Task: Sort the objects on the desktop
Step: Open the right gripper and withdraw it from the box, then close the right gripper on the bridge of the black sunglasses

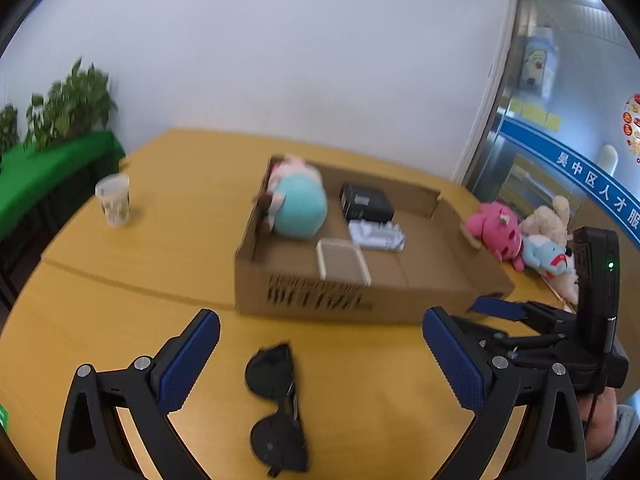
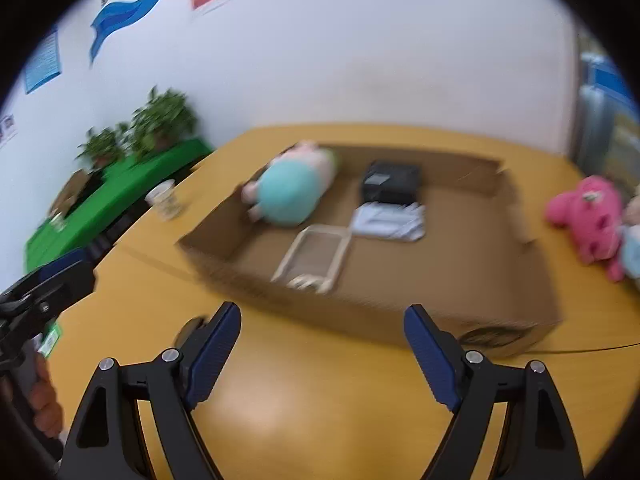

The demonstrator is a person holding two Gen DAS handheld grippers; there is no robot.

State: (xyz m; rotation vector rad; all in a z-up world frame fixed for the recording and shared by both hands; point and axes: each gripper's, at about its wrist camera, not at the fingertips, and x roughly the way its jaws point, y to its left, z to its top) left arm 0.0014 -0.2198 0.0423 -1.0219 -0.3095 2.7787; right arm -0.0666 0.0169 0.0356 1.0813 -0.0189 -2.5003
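Note:
Black sunglasses lie on the yellow table between the fingers of my open left gripper, which holds nothing. A shallow cardboard box stands behind them and holds a teal plush, a black box, a white packet and a clear case. My right gripper is open and empty, just in front of the cardboard box. It also shows at the right of the left wrist view.
A paper cup stands on the table at the left. A pink plush, a beige plush and a light blue plush lie to the right of the box. Potted plants stand on a green shelf beyond the table's left edge.

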